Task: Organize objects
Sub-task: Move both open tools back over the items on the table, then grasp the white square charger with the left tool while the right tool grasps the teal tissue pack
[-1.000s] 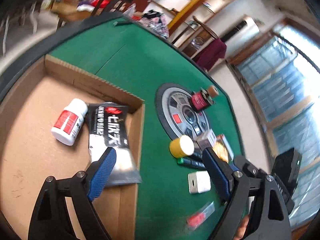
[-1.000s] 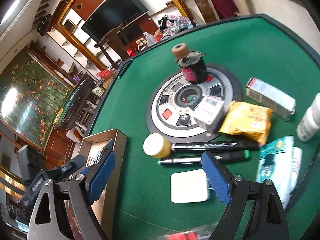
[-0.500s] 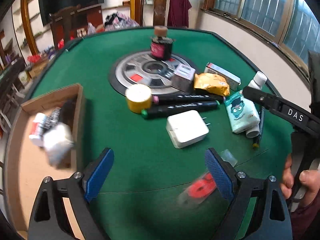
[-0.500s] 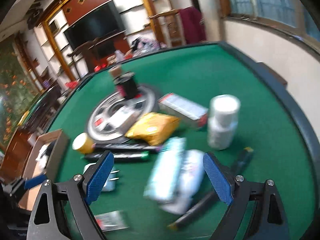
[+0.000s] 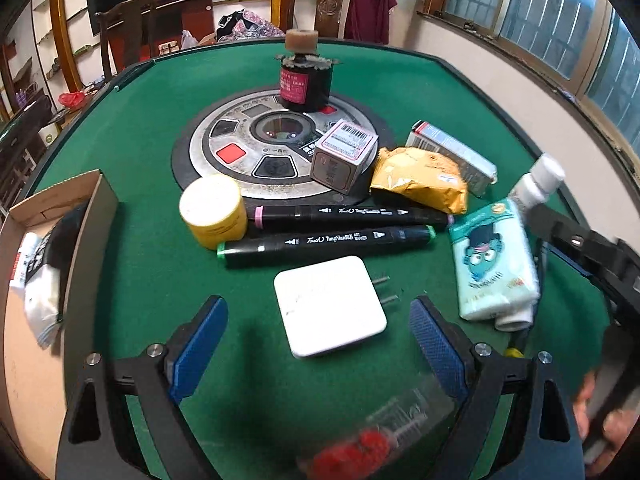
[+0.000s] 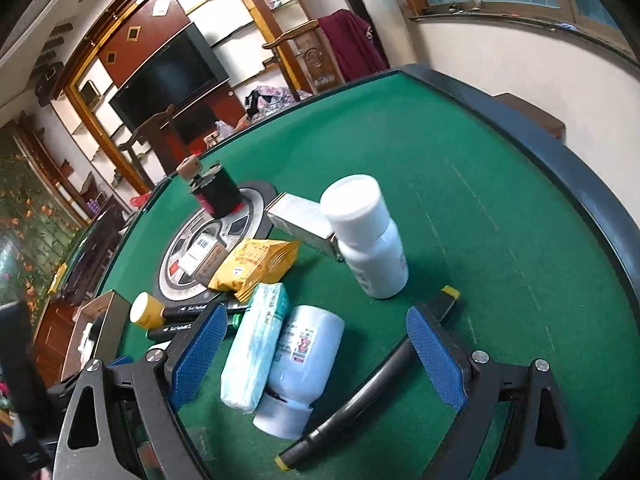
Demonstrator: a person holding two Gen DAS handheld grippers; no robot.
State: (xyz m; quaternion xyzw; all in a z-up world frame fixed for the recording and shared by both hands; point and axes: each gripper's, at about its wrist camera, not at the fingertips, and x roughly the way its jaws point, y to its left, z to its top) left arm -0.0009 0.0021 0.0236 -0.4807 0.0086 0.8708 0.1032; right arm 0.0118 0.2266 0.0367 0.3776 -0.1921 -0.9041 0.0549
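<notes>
Left wrist view: we swing left gripper (image 5: 318, 344) off cardboard box (image 5: 96, 216), now at nine o'clock; pouch left inside. Jaws released, straddling white charger (image 5: 330, 306) on desk (image 5: 400, 80). Right gripper (image 6: 316, 354) released over lying white bottle (image 6: 302, 364).

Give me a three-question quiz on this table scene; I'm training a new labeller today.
1. True or false: the white charger lies flat between the open left tongs.
2. How many black markers lie beside the yellow jar? A) one B) two C) four
3. Fill in: between the right tongs a white bottle lies on its ____, touching the tissue pack.

Key: 1 true; 2 B; 3 side.
</notes>
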